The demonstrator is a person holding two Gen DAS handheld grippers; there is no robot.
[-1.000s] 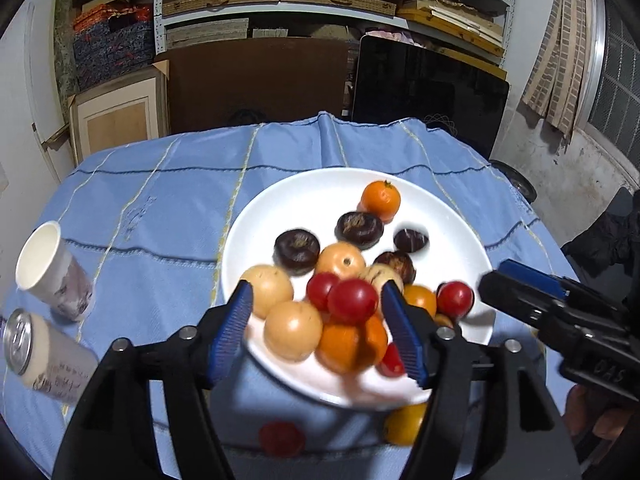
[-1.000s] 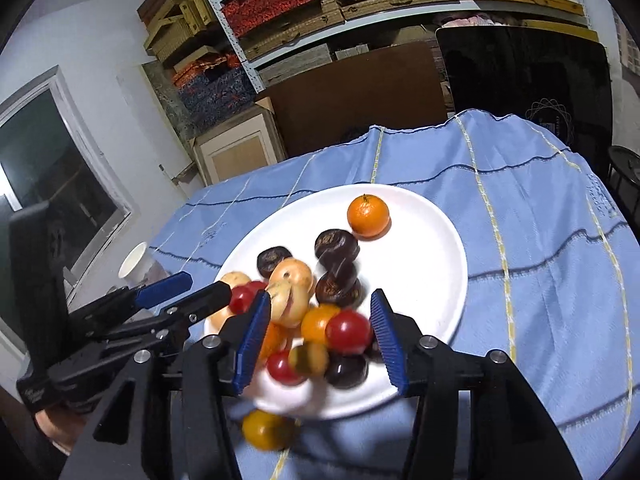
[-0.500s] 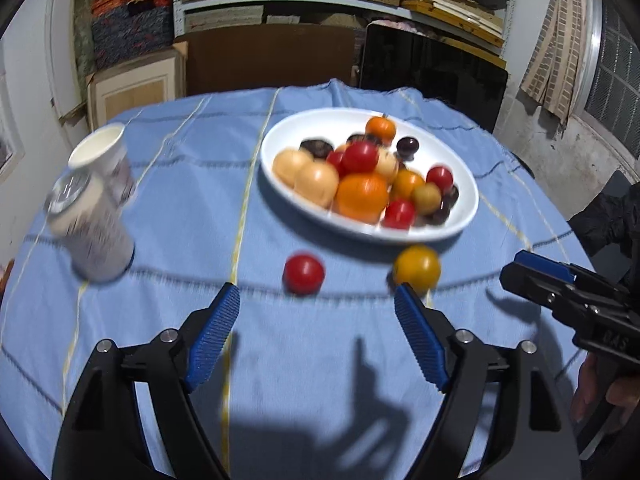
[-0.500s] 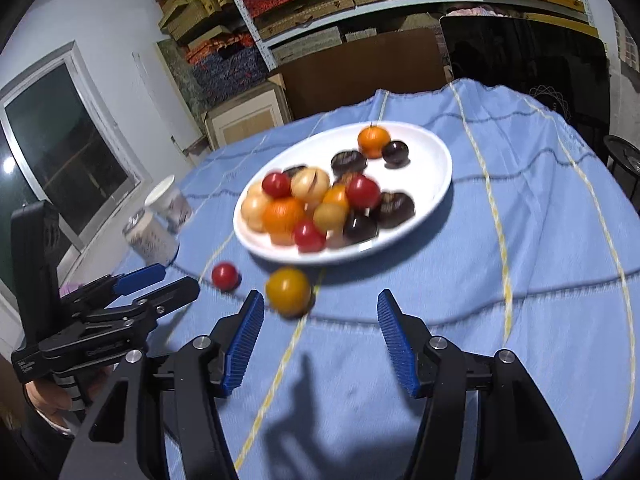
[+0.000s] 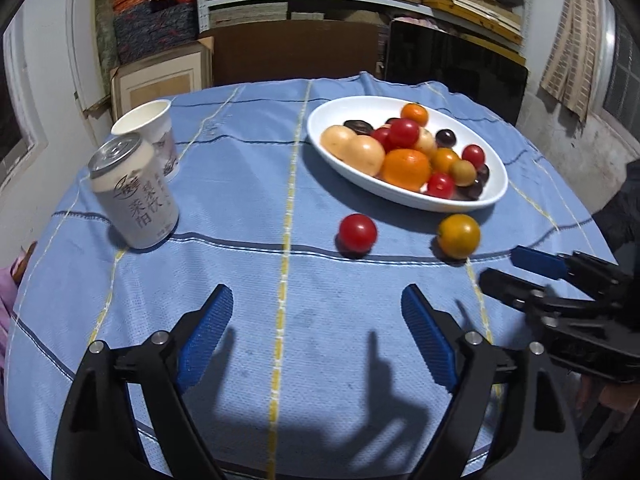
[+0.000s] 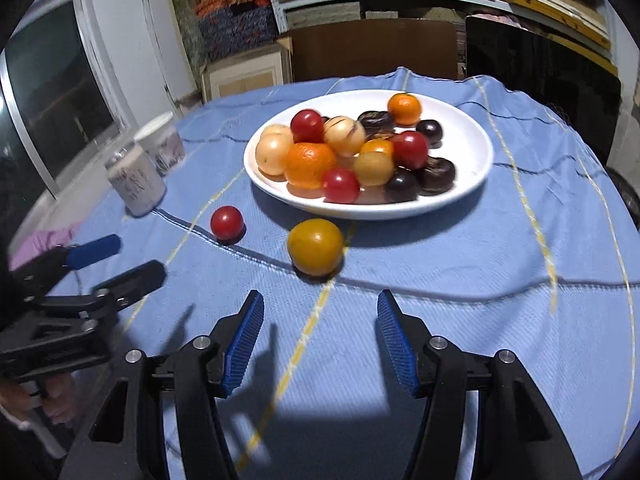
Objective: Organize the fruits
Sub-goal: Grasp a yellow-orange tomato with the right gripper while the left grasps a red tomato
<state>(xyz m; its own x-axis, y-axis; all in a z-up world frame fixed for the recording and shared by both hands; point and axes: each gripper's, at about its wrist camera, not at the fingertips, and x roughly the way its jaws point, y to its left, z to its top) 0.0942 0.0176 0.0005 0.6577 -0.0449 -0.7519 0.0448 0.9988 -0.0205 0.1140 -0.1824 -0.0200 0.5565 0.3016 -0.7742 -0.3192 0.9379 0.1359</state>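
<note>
A white plate (image 5: 324, 118) (image 6: 472, 136) piled with several red, orange, tan and dark fruits sits on the blue tablecloth. A red tomato (image 5: 357, 232) (image 6: 227, 222) and a yellow-orange fruit (image 5: 458, 236) (image 6: 315, 246) lie loose on the cloth in front of the plate. My left gripper (image 5: 318, 320) is open and empty, low over the cloth, short of the red tomato. My right gripper (image 6: 320, 326) is open and empty, just short of the yellow-orange fruit. Each gripper shows in the other's view, the right (image 5: 516, 270) and the left (image 6: 120, 258).
A white drink can (image 5: 134, 194) (image 6: 136, 184) and a paper cup (image 5: 150, 130) (image 6: 162, 148) stand at the left of the table. Shelves, boxes and a dark screen (image 5: 456, 64) stand behind the table. The cloth's front edge is close below the grippers.
Both grippers have pulled back and down from over the plate to near the table's front edge. The two loose fruits now lie ahead of the fingers. Both stayed open.
</note>
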